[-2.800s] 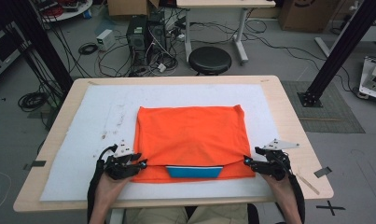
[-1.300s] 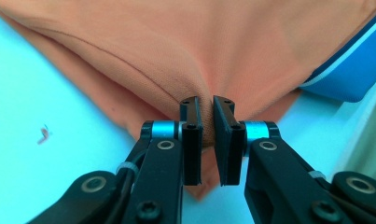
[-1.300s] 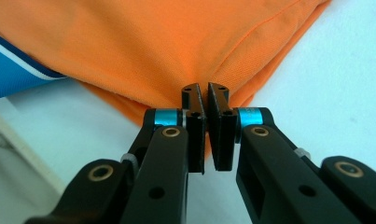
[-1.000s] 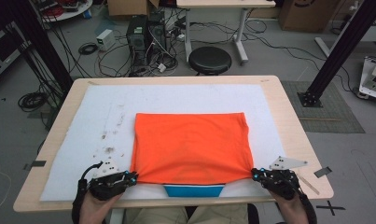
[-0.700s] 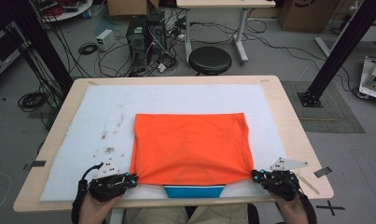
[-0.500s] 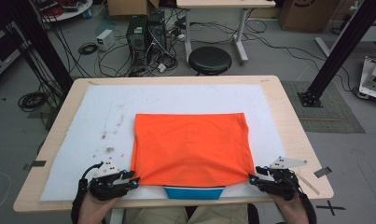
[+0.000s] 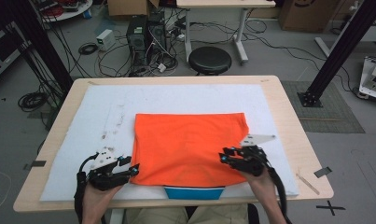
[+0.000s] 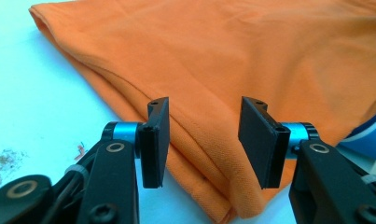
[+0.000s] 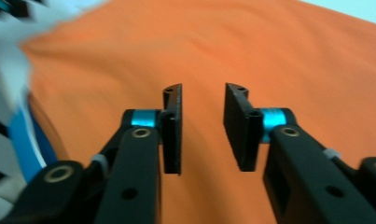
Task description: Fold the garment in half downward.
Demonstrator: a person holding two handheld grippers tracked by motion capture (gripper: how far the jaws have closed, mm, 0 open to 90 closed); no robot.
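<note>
now both grippers, left (image 7: 129, 171) and right (image 7: 224, 157), hover over the orange shirt (image 7: 188, 140), jaws spread and empty.

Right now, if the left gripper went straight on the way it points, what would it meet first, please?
Most likely the left gripper would meet the folded edge of the orange shirt, which lies just ahead between its open jaws; depth is hard to judge.

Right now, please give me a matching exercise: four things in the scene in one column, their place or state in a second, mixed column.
1. orange shirt
2. left gripper
3. right gripper
4. black stool

A. on the floor beyond the table
B. open, above the orange cloth
C. folded flat on the white mat
D. open at the shirt's near left corner

Pairs: 1-C, 2-D, 3-B, 4-A
</note>
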